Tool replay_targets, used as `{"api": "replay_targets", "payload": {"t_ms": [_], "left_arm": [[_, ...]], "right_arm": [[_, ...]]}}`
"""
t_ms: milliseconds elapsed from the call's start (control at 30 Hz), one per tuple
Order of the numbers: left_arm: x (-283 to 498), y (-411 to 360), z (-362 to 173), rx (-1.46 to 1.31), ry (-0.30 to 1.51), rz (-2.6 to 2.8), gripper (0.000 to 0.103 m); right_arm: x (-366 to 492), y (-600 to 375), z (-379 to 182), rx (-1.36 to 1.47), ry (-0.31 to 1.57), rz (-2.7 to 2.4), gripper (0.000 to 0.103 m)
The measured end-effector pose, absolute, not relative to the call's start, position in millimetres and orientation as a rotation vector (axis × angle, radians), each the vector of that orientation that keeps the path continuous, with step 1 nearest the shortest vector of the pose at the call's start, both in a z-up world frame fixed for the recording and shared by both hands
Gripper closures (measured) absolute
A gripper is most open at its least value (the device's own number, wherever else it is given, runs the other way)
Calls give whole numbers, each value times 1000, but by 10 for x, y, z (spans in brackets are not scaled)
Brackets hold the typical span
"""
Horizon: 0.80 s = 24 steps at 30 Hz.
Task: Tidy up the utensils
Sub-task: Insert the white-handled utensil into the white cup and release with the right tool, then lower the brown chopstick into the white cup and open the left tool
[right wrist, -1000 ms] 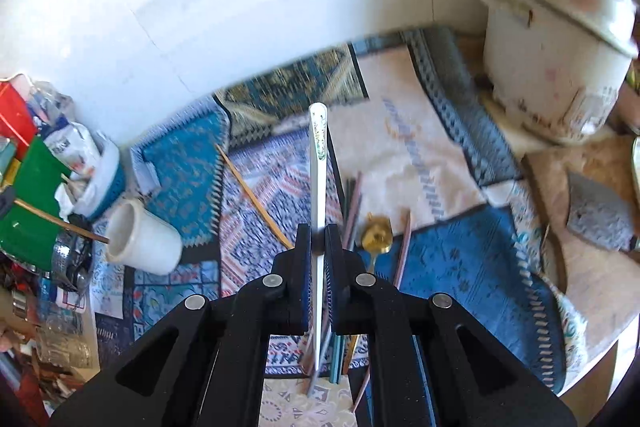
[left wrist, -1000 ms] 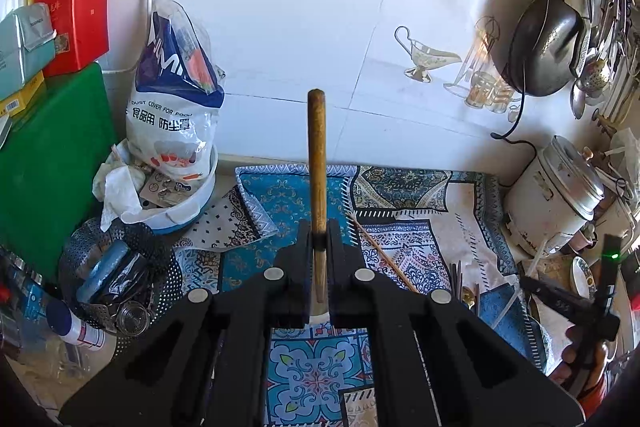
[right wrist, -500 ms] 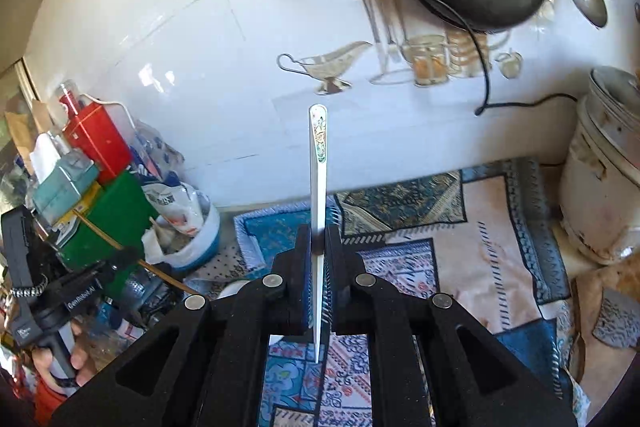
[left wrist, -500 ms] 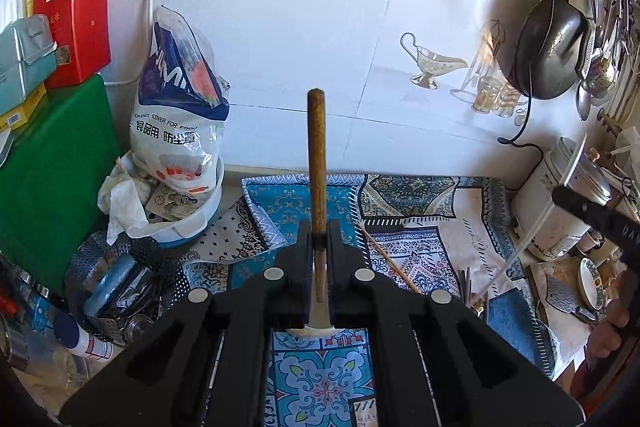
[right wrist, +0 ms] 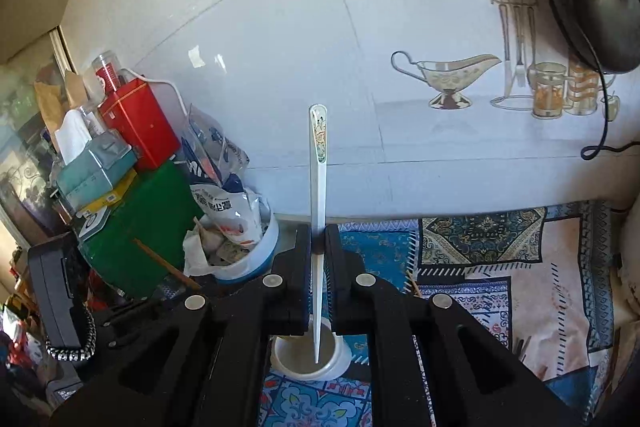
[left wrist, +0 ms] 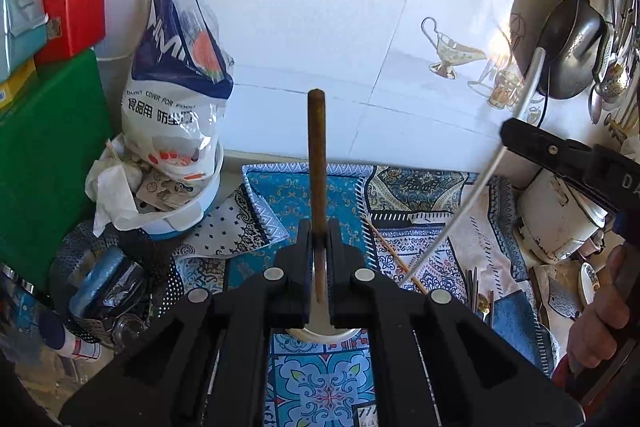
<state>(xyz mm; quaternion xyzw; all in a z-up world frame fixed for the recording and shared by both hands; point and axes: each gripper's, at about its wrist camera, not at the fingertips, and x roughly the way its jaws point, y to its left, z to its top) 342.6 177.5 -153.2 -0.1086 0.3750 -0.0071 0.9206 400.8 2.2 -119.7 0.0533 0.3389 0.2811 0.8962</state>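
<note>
Two chopsticks, each pinched mid-shaft: left gripper (left wrist: 319,251) clamps the brown chopstick (left wrist: 317,163), right gripper (right wrist: 319,251) the white chopstick (right wrist: 318,187) above the cup (right wrist: 308,355). Light, stiff, likely slippery.

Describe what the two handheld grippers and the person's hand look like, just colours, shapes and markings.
Both the left gripper and the right gripper are matte black plastic, with two flat, angular fingers carrying round silver bolt heads. Seen from the left wrist view, the right gripper's body bears white lettering, partly cut off. The bare-skinned right hand grips its handle; no sleeve shows.
</note>
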Motion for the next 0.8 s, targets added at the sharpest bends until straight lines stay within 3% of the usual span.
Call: {"api": "replay_targets", "payload": {"t_ms": [800], "left_arm": [[3752,1897,-2182,-243,970,-50,99]], "right_arm": [[4350,534,-2095,-16,973,578,97]]}}
